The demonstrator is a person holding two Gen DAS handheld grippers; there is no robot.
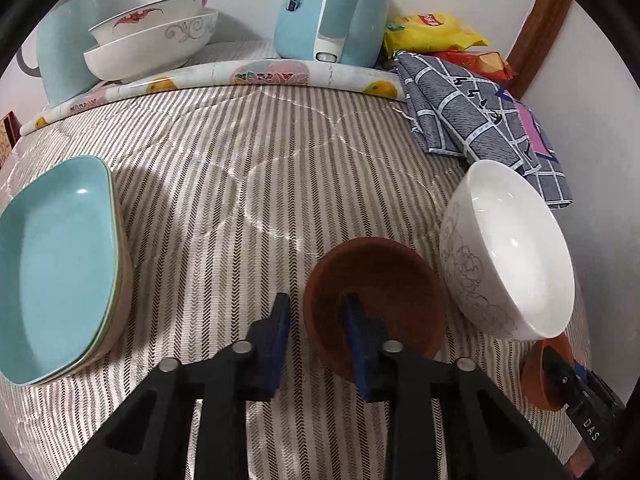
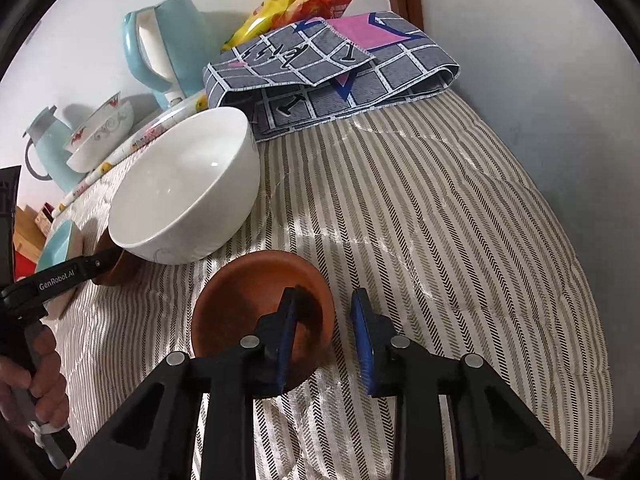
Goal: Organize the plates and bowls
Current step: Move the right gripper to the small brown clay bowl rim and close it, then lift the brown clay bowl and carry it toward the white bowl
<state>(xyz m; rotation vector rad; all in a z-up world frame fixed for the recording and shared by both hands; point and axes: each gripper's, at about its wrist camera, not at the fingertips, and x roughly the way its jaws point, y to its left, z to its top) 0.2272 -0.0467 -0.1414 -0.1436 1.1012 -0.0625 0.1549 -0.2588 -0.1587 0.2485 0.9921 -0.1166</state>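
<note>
Both grippers sit at a brown bowl, one each. Left gripper (image 1: 316,344): jaws spread, straddling the near-left rim of the larger brown bowl (image 1: 374,300), one finger inside the bowl, the other outside on the cloth; not yet pressed on the rim as far as I can see. Right gripper (image 2: 326,344): likewise spread, its left finger down inside the smaller brown bowl (image 2: 260,304), the right finger outside the rim, rim wall between them. Landmark for everything: the white bowl (image 1: 508,248), tilted on its side, mouth toward me. Larger brown bowl lies just left of the white bowl, touching or nearly so; smaller brown bowl lies on the near side of it, toward my right hand. White bowl appears to lean on the larger brown one. Well left of the white bowl, a stack of teal plates (image 1: 56,268). Behind it, folded checked cloth (image 1: 476,116); far back left, two stacked patterned bowls (image 1: 152,40) beside a blue kettle (image 1: 332,8). All on striped bedding (image 1: 248,168). Judgement: each rim already lies between its own jaws, so closing comes next, and lifting the larger bowl may let the white one roll.
</note>
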